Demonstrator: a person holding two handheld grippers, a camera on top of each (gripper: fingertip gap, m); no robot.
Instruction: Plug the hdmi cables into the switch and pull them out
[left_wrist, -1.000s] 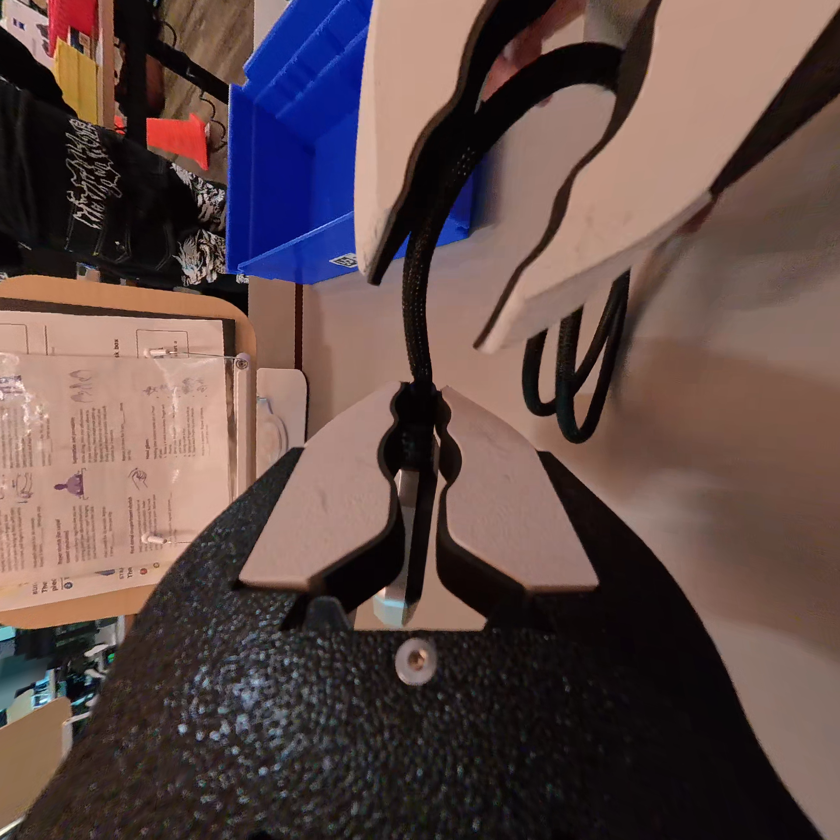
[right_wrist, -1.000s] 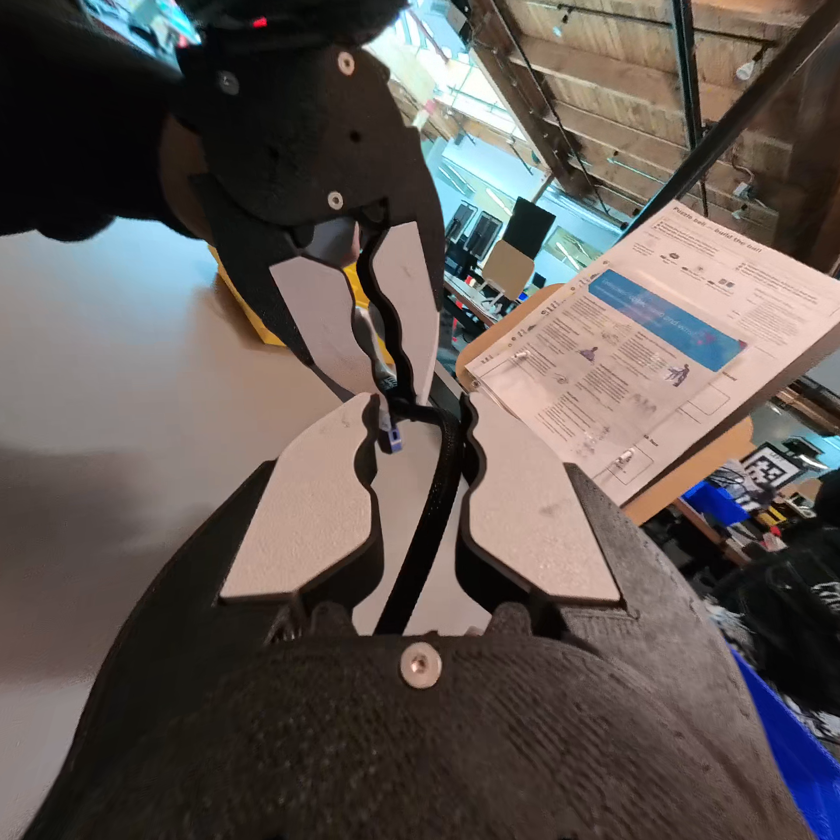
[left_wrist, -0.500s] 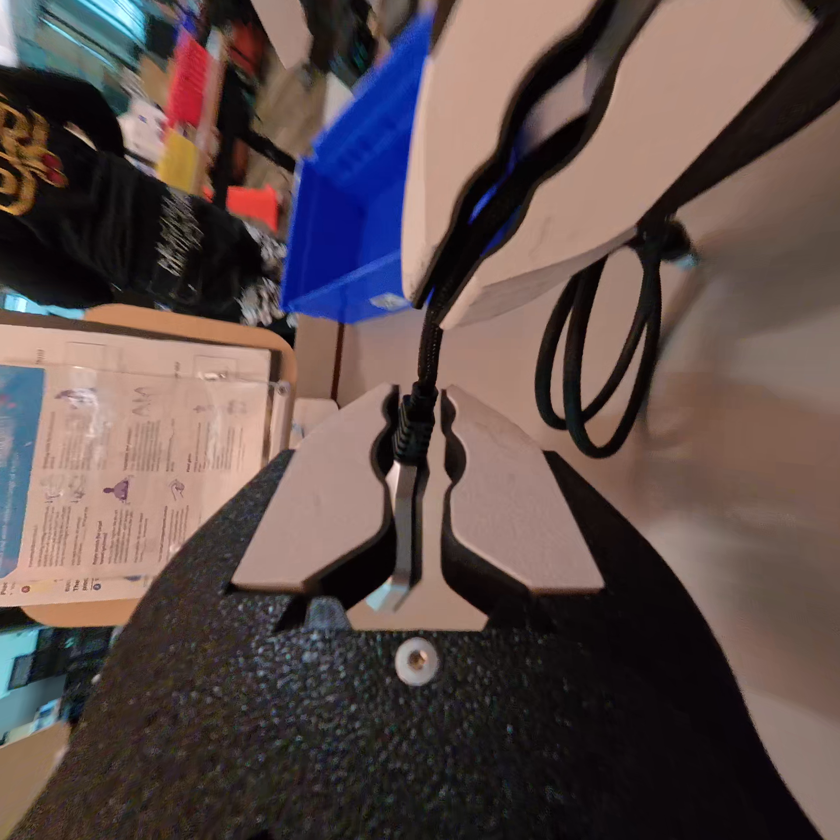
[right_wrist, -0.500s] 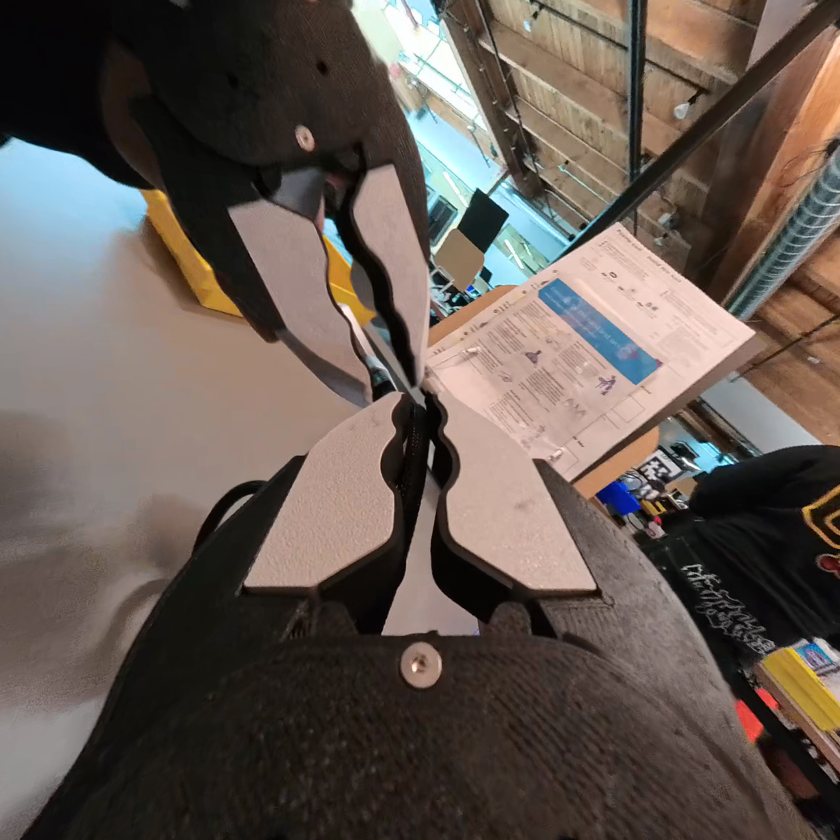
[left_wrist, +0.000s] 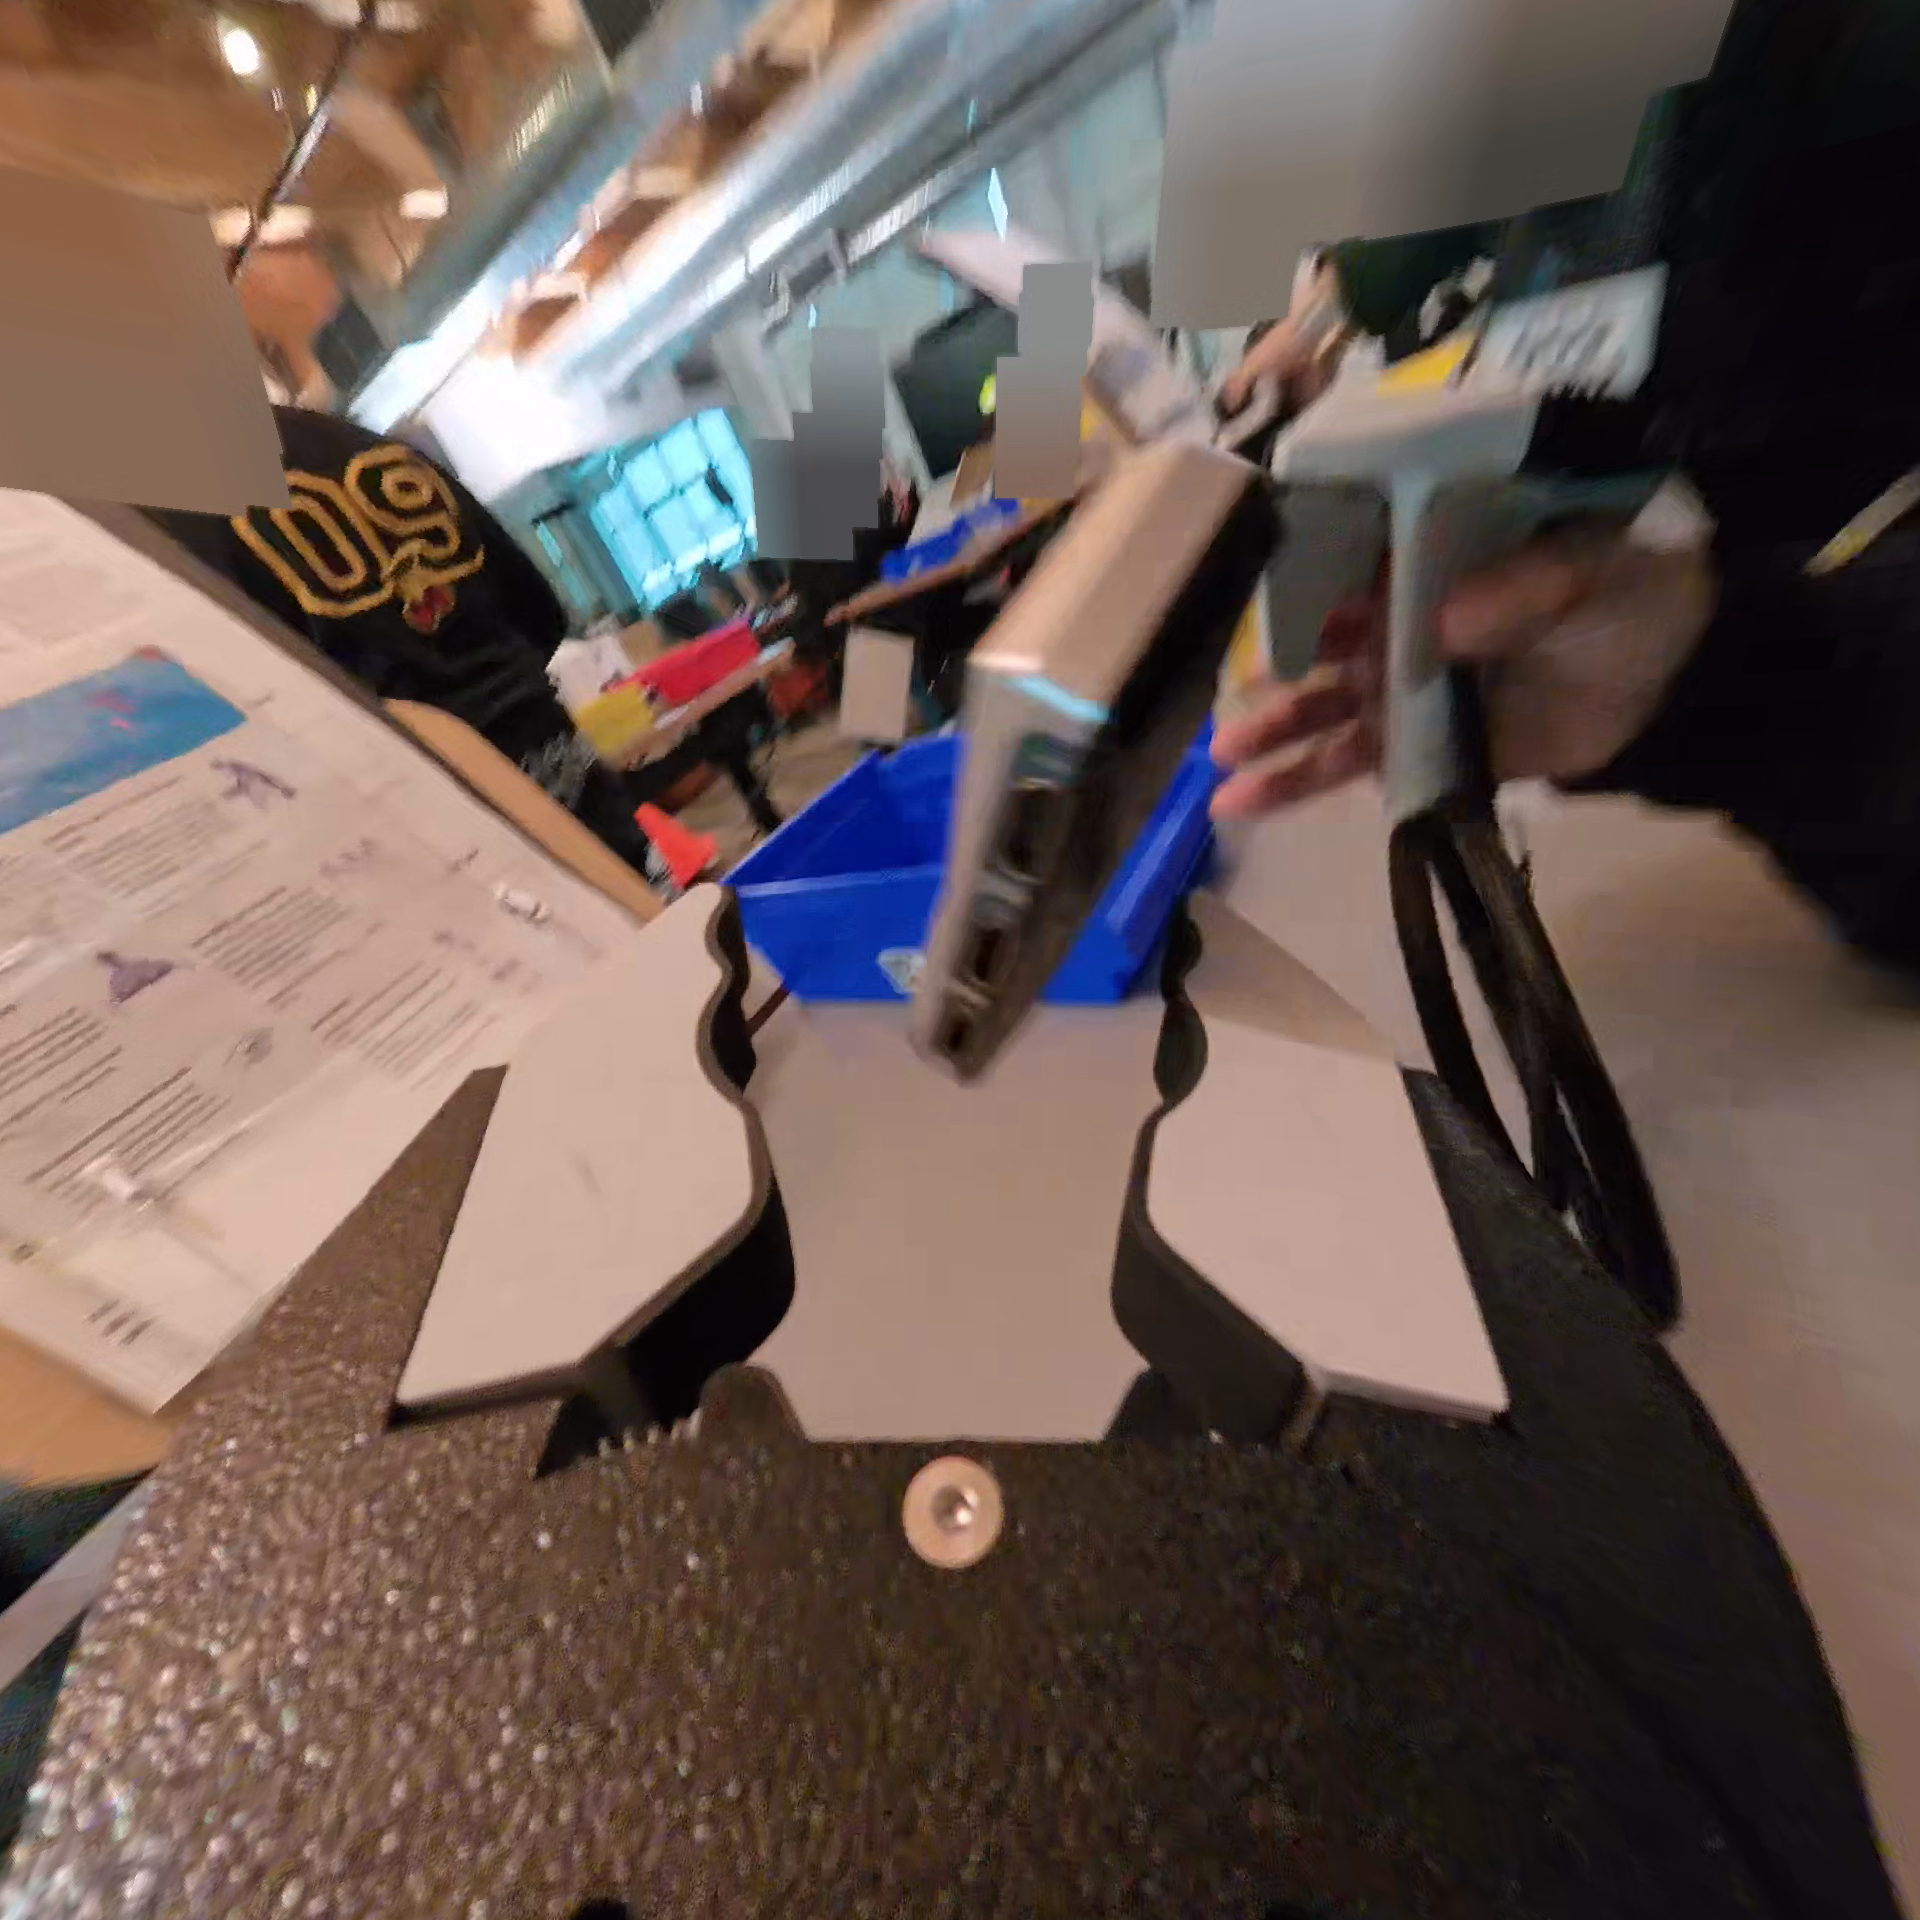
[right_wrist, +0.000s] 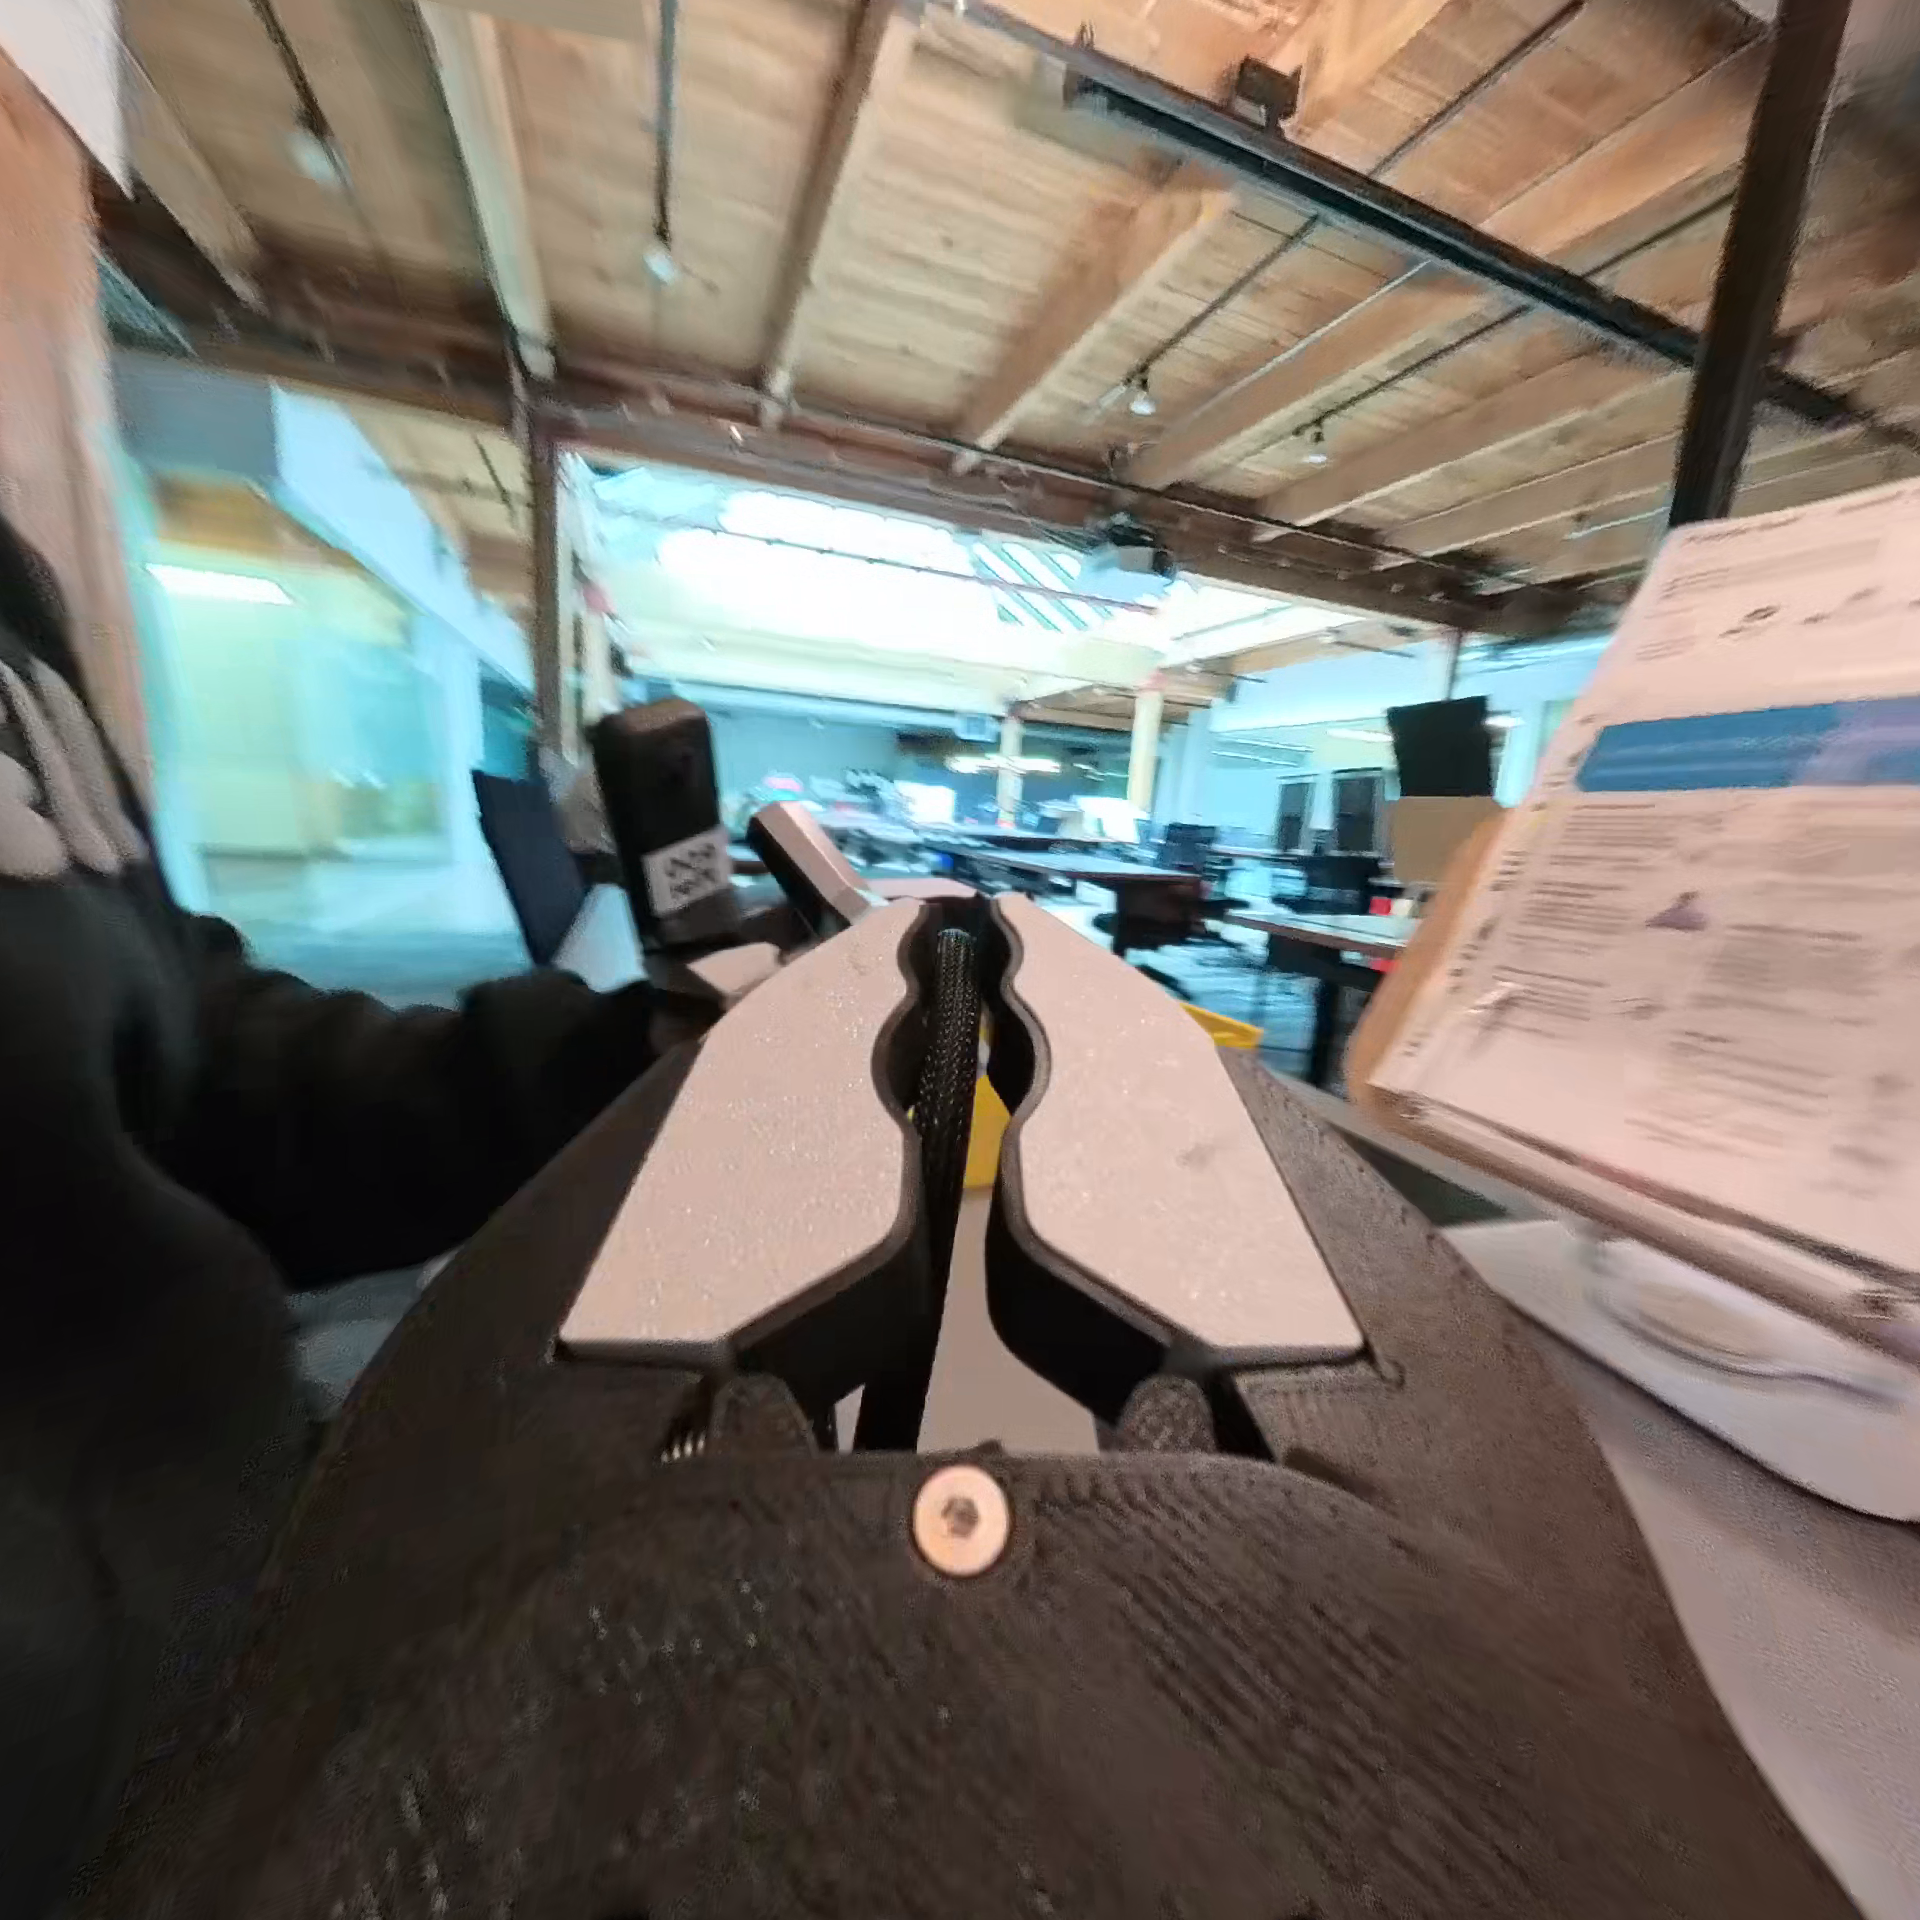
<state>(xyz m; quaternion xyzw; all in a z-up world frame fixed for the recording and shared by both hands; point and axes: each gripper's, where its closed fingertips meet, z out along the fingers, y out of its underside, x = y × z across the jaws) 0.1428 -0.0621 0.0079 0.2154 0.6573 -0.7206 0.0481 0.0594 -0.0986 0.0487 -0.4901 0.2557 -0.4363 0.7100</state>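
My left gripper (left_wrist: 951, 935) is open and empty. Just beyond its fingertips the silver HDMI switch (left_wrist: 1081, 727) hangs tilted in the air, with a row of ports on its near edge. Its upper end is at my right gripper (left_wrist: 1268, 416), which is blurred at the upper right with a hand (left_wrist: 1558, 644) on it. A loop of black braided HDMI cable (left_wrist: 1507, 1039) hangs below that gripper. In the right wrist view my right gripper (right_wrist: 961, 914) is shut on the black braided cable (right_wrist: 951, 1039), which runs along the gap between its fingers.
A blue bin (left_wrist: 831, 894) stands on the pale table (left_wrist: 1766, 1039) behind the switch. A tilted board with an instruction sheet (left_wrist: 208, 935) is at the left and shows in the right wrist view (right_wrist: 1662, 987). A yellow bin (right_wrist: 982, 1143) lies beyond the right fingertips. A dark sleeve (right_wrist: 312, 1091) is at the left.
My left gripper has opened and let go of the silver piece it held. Both views have swung upward. The switch now hangs in front of the left gripper. The right gripper stays shut on the cable.
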